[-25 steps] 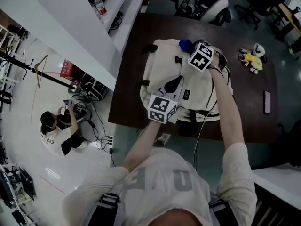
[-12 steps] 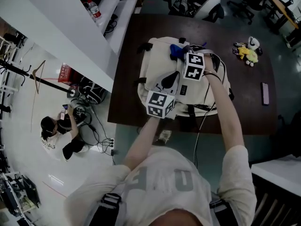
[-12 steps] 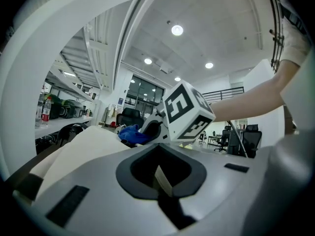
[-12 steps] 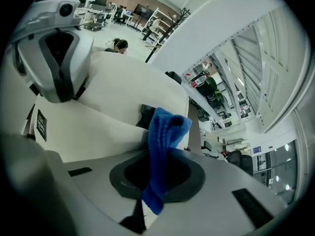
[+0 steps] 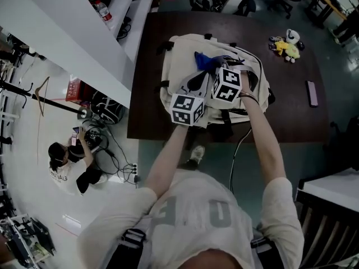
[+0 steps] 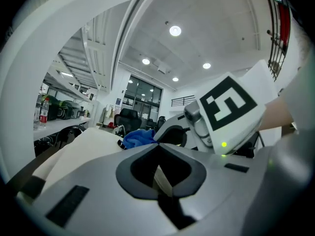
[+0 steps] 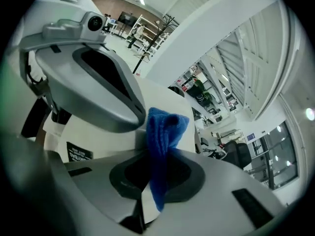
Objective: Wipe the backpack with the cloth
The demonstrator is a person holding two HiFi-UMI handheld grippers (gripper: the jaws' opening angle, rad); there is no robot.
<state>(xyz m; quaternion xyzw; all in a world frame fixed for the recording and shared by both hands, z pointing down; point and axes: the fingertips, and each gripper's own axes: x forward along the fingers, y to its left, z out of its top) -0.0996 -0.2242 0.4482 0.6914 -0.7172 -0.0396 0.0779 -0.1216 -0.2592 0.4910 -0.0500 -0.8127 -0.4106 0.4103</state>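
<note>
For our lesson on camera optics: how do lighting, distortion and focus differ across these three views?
Head view: dim, bluish cast, dark table, backpack fairly sharp. Left gripper view: fisheye, black corners, straight lines curved, ceiling lights glaring. Right gripper view: same fisheye rim, blue cloth crisp in the right tongs.

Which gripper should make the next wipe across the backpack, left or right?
Right. The right gripper is shut on the blue cloth, over the backpack. The left gripper has no cloth; its jaws pinch a thin pale strip, apparently backpack fabric, so it suits steadying.
</note>
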